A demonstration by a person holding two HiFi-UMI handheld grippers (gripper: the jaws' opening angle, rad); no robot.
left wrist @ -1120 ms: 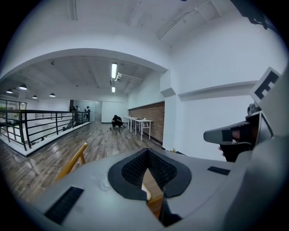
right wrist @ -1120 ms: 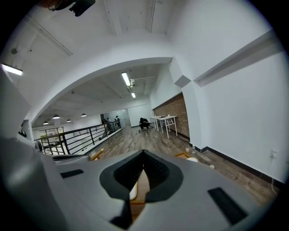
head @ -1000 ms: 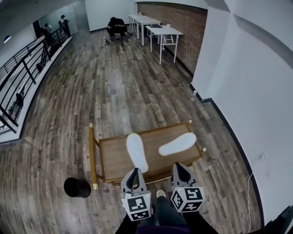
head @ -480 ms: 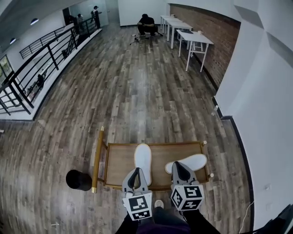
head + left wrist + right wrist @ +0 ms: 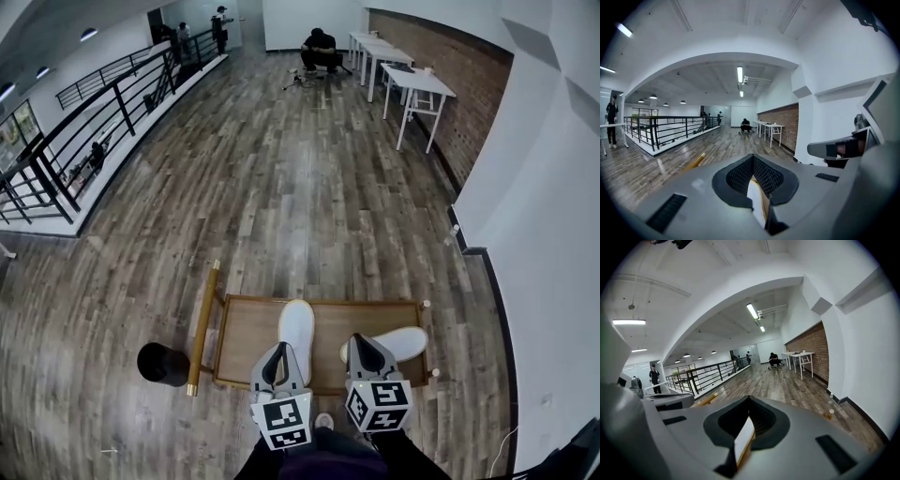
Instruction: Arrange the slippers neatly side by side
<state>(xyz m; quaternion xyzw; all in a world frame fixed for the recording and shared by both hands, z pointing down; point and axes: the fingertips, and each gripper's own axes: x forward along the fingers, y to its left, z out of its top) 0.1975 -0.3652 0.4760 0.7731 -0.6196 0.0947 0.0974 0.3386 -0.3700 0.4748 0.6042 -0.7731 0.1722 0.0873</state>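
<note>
The left gripper (image 5: pixel 277 349) has its jaws drawn together with nothing held. In the left gripper view, only a sliver of white slipper and wooden rim shows past the meeting tips. The right gripper (image 5: pixel 359 339) is also closed and empty. Both hang above the near edge of the low wooden worktop with a raised rim (image 5: pixel 246 302).

Just beyond the left gripper lies the left white slipper (image 5: pixel 296 325), a flat oval pointing straight away from the person. The right white slipper (image 5: pixel 403 341) lies crosswise. Its near end is hidden behind the right gripper, and its far end reaches close to the worktop's right rim. The pair is not yet side by side.

The main risk, as I judge it, is going in with the jaws closed. They would only shove the crosswise slipper, and a push to the right could send it over the rim and onto the wood-plank floor (image 5: pixel 281 187). The slippers look thin and lie flat, so even an open jaw may skate over the top or scrape the worktop rather than get under an edge. Swinging the right slipper round could also clip the left one and knock it askew.

The brass-coloured bar (image 5: pixel 202 323) at the worktop's left and the black round object (image 5: pixel 162 364) on the floor stand well clear.
</note>
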